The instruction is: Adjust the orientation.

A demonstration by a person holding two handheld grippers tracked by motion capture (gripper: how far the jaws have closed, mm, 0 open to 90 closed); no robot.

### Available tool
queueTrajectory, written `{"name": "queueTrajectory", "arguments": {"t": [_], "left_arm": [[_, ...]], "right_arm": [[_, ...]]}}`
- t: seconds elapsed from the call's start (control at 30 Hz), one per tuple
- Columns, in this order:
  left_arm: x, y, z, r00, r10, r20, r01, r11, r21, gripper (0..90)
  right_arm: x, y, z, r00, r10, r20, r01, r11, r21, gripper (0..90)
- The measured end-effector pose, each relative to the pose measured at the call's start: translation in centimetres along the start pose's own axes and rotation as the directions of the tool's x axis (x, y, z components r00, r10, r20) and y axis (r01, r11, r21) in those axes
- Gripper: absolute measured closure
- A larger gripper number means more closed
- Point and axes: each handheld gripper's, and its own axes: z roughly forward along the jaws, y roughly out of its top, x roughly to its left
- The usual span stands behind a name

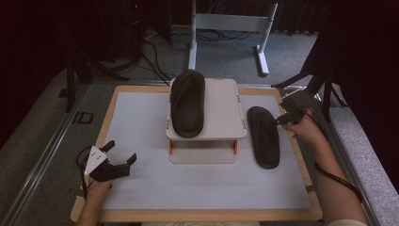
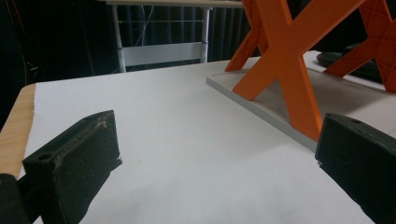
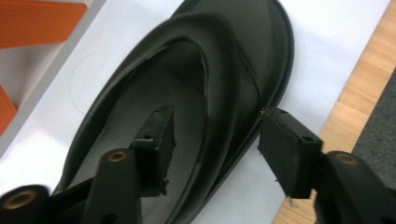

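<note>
high view: a white mat (image 1: 141,188) covers the wooden table (image 1: 301,155). a small white rack (image 1: 221,108) on orange legs carries 1 black slipper (image 1: 188,103); a 2nd black slipper (image 1: 263,136) lies on the mat just right of it, with the right gripper (image 1: 282,120) at its outer edge. the left gripper (image 1: 120,157) rests near the front left, well apart from both.

left gripper view: jaws spread wide over bare mat – the rack's orange legs (image 2: 289,65) stand ahead.

right gripper view: jaws straddle the slipper's side wall, 1 pad inside, 1 outside, gaps either side – not gripping. no readable writing.

Slipper (image 3: 205,93) matt black rubber; table (image 1: 141,122) smooth white, wood edge; stand (image 2: 289,60) orange plastic.
</note>
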Motion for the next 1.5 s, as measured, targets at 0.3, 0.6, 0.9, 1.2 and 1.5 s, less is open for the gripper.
{"name": "queueTrajectory", "arguments": {"t": [0.3, 0.6, 0.9, 1.2, 1.5], "left_arm": [[0.1, 0.0, 0.0, 0.9999, -0.011, 0.012, 0.011, 0.9999, -0.002, 0.0], [0.1, 0.0, 0.0, 0.9998, -0.008, 0.018, 0.008, 1.0, -0.002, 0.0], [0.1, 0.0, 0.0, 0.9998, -0.006, 0.017, 0.006, 1.0, 0.0, 0.0], [0.0, 0.0, 0.0, 0.9999, -0.002, 0.016, 0.002, 1.0, 0.0, 0.0], [-0.1, 0.0, 0.0, 0.9999, -0.002, 0.016, 0.002, 1.0, 0.001, 0.0]], "right_arm": [[-0.7, 0.0, 1.9, 0.9931, 0.113, -0.029, -0.111, 0.992, 0.063, 58.3], [-0.3, 0.8, 2.8, 0.9924, 0.123, 0.01, -0.123, 0.985, 0.124, 70.2], [0.0, 1.0, 2.6, 0.9808, 0.189, 0.048, -0.194, 0.969, 0.152, 74.0], [-0.1, 1.3, 0.6, 0.9823, 0.184, 0.039, -0.187, 0.971, 0.147, 74.5], [-0.1, 2.5, -2.4, 0.9811, 0.181, 0.067, -0.189, 0.974, 0.124, 74.4]]}}
